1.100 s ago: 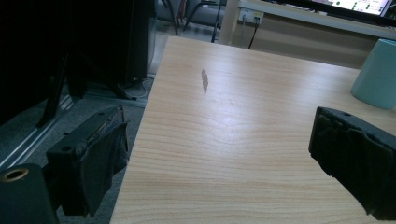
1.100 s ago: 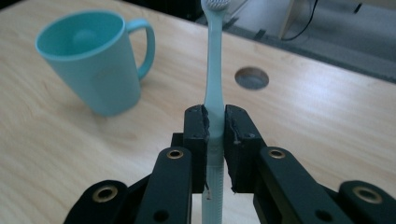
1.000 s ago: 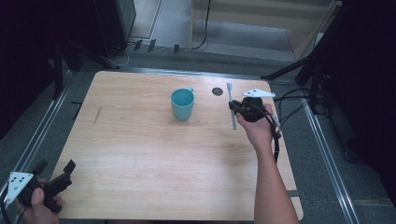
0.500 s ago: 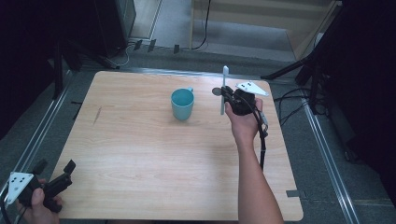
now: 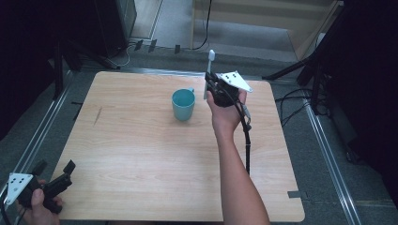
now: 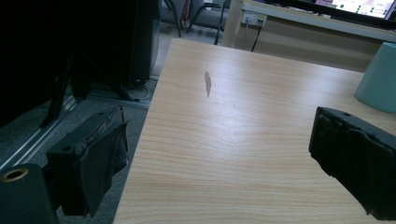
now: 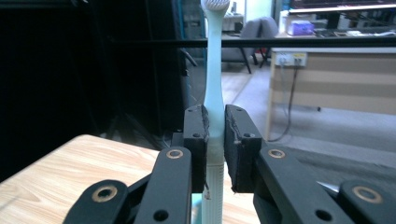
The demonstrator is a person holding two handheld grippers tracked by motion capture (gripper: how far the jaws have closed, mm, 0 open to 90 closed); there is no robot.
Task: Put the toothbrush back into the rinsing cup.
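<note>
A pale blue-white toothbrush stands upright in my right gripper, which is shut on its handle just right of the teal cup. In the right gripper view the toothbrush rises between the two jaws, bristle head at the top, and my right gripper clamps its lower shaft. The cup stands upright on the wooden table, slightly lower than the brush. My left gripper rests open at the table's near left corner; in its own view my left gripper has nothing between the jaws, with the cup far right.
A dark scuff mark lies on the tabletop near the left edge. Metal rails run along both sides of the table. A black cable trails from the right gripper along the forearm.
My right gripper has lifted the toothbrush off the table, turned it upright and carried it left toward the cup. The left gripper has stayed put.
</note>
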